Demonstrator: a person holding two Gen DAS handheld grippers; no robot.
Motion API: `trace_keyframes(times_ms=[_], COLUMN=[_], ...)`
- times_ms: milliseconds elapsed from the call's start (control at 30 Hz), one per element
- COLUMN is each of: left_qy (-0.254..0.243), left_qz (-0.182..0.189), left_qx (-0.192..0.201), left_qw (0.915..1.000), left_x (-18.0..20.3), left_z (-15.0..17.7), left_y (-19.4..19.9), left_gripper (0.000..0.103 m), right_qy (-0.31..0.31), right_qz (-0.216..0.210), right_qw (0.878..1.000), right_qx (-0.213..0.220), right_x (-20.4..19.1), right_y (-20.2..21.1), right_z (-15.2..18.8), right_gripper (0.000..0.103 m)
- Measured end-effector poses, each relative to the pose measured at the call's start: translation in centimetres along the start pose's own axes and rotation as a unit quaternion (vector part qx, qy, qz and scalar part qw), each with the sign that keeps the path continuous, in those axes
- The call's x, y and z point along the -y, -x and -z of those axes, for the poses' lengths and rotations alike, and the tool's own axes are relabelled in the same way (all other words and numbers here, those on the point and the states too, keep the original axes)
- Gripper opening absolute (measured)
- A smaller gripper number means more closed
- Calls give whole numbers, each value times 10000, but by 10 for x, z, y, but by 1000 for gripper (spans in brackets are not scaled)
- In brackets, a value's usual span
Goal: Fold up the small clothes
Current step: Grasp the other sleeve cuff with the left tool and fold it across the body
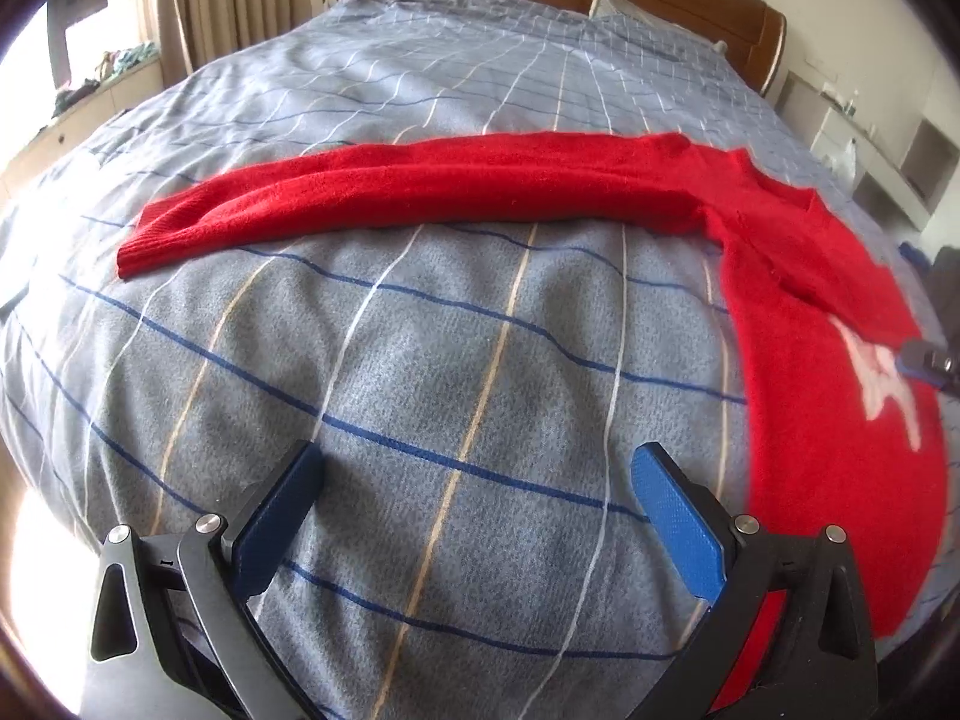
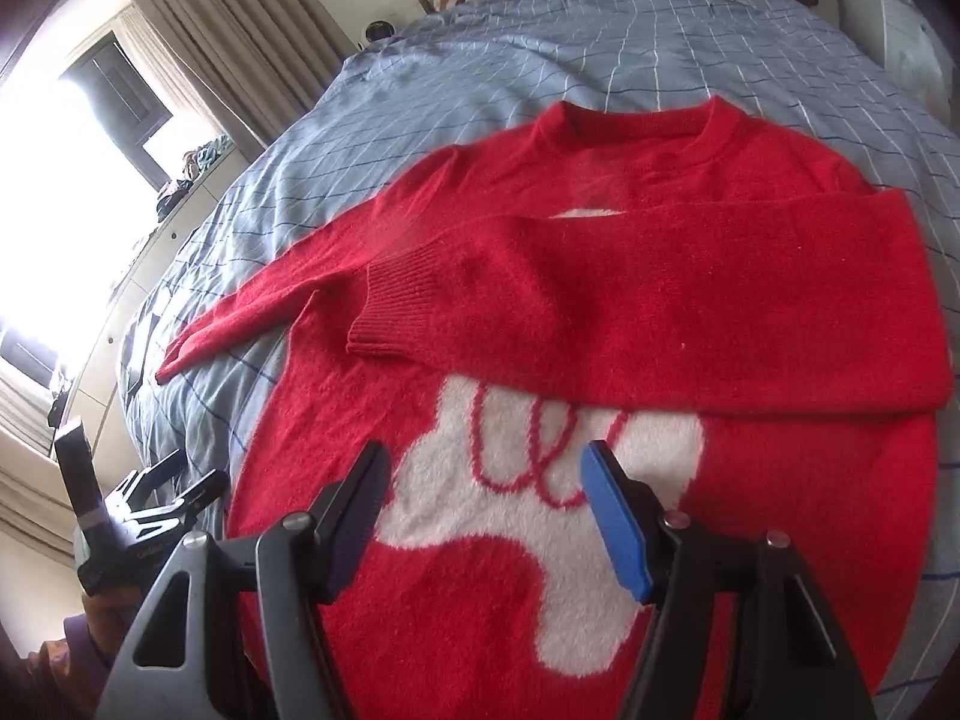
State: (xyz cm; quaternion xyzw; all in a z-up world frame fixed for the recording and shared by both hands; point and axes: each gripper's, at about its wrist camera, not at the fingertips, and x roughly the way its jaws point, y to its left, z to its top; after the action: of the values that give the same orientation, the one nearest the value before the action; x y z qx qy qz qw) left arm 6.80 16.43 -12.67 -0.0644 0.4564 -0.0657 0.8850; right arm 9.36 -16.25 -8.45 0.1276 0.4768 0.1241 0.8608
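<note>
The red sweater (image 2: 600, 276) lies face up on the bed (image 1: 420, 360), its white motif (image 2: 540, 516) showing, and one sleeve (image 2: 690, 312) is already folded across the chest. The other sleeve (image 1: 390, 192) stretches out flat over the checked blanket, not yet folded. The right tool (image 2: 483, 516) hovers above the motif, jaws spread with nothing between them; the left tool (image 1: 477, 516) hangs over bare blanket just beside the sweater's edge, also spread and empty. By the look of it, the second sleeve and the body folds are left.

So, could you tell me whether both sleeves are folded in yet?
Only one: one red knitted sleeve lies across the chest; the other stretches out.
</note>
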Motion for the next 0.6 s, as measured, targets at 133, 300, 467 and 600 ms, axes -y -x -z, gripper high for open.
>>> trace_keyframes(times_ms=[133, 300, 467, 600], left_qy=[563, 1179, 1645, 1403], left_qz=[344, -503, -494, -466], left_qx=[270, 451, -244, -358], left_qw=[9975, 9907, 9848, 9884], left_x=[-49, -146, -196, -180], left_z=[-45, -98, -107, -110], left_y=[27, 21, -29, -45], left_gripper=[103, 103, 86, 22], right_qy=[170, 136, 40, -25], right_qz=[60, -54, -160, -108], right_qw=[9994, 9991, 9989, 9989], right_qx=[284, 400, 440, 462], right_x=[-8, -17, -24, -24], right_y=[34, 52, 54, 58], right_z=[25, 46, 57, 61], right_gripper=[67, 67, 67, 67])
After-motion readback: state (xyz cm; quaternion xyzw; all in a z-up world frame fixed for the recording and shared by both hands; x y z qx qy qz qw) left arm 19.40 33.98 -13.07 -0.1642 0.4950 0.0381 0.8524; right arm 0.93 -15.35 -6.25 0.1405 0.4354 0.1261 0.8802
